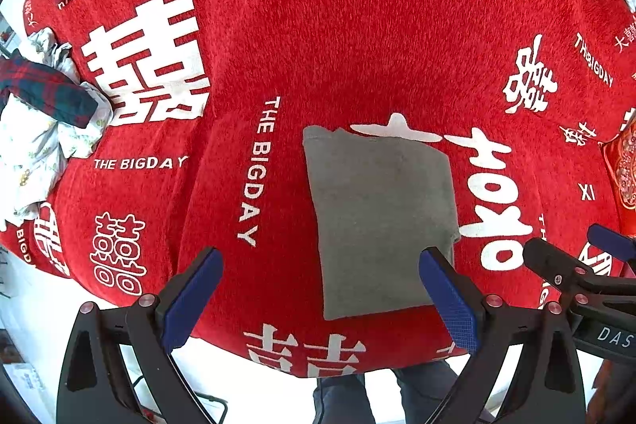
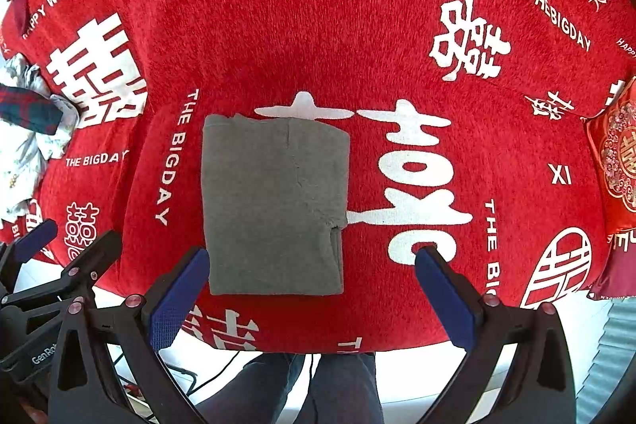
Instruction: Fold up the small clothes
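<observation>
A small grey garment (image 1: 381, 217) lies folded into a flat rectangle on the red cloth; it also shows in the right wrist view (image 2: 274, 205). My left gripper (image 1: 322, 257) is open and empty, held above the near edge, its right finger over the garment's near right corner. My right gripper (image 2: 314, 257) is open and empty, its left finger over the garment's near left corner. Each gripper shows at the edge of the other's view.
A red wedding-print cloth (image 1: 278, 46) covers the table. A pile of other clothes, plaid and white floral (image 1: 43, 114), lies at the left edge. A red embroidered cushion (image 2: 616, 153) lies at the right. The table's near edge and the person's legs (image 2: 310, 384) are below.
</observation>
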